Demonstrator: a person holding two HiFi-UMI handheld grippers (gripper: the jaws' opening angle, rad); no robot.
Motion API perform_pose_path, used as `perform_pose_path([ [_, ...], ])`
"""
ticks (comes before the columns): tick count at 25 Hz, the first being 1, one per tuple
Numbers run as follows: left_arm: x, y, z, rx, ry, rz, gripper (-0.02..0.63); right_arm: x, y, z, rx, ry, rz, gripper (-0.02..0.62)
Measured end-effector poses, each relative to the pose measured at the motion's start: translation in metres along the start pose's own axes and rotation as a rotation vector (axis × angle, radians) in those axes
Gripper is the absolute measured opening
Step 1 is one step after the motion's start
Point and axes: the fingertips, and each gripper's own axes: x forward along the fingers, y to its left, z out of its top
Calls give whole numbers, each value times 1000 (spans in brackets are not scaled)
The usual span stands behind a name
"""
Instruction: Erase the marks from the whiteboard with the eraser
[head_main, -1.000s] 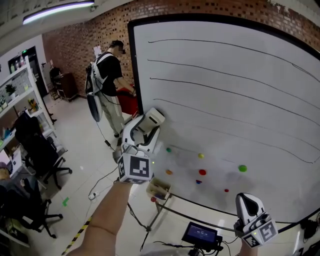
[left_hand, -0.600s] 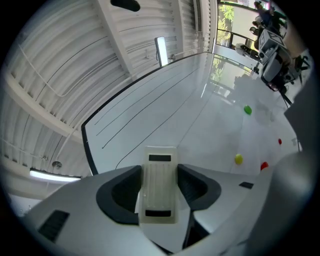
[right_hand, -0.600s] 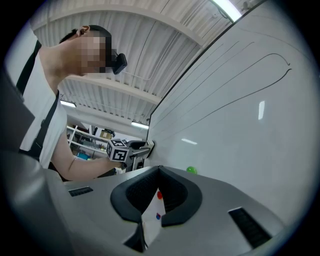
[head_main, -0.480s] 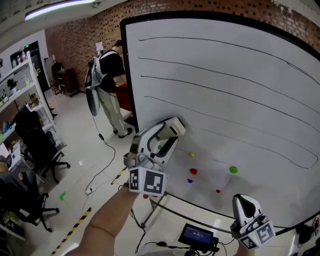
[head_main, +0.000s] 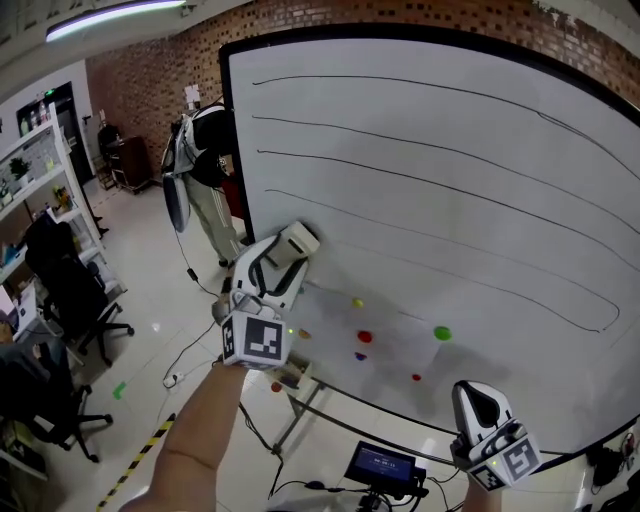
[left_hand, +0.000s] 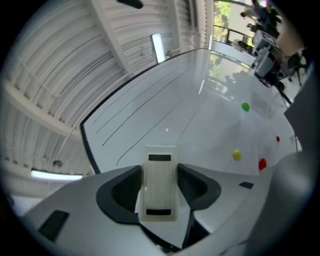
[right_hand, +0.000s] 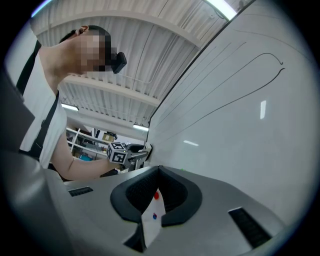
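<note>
The pale eraser (left_hand: 160, 172) lies lengthwise between the left claw's (left_hand: 160, 189) jaws, its long axis running along them. Its far end points at the whiteboard's (head_main: 450, 200) lower left area, below the black lines (head_main: 420, 150); contact with the board cannot be told. The jaws stand wide, clamped on its sides. The right claw (right_hand: 159, 172) sits low beside the board, jaws together and empty.

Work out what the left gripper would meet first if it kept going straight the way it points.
Probably the whiteboard: the eraser held in the left gripper leads, aimed at its lower left part. Their gap is unclear.
</note>
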Motion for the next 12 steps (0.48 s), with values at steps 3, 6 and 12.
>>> perform_pose_path([
  [3,2,26,-15,-53,43,86,241,-6,-6,-1,10,-1,-7,21],
  [6,2,16,7,-6,25,77,241,-13,-11,0,16,-5,-17,21],
  [12,2,-32,62,93,-86,-7,241,-26,-25,1,22,-12,-38,21],
])
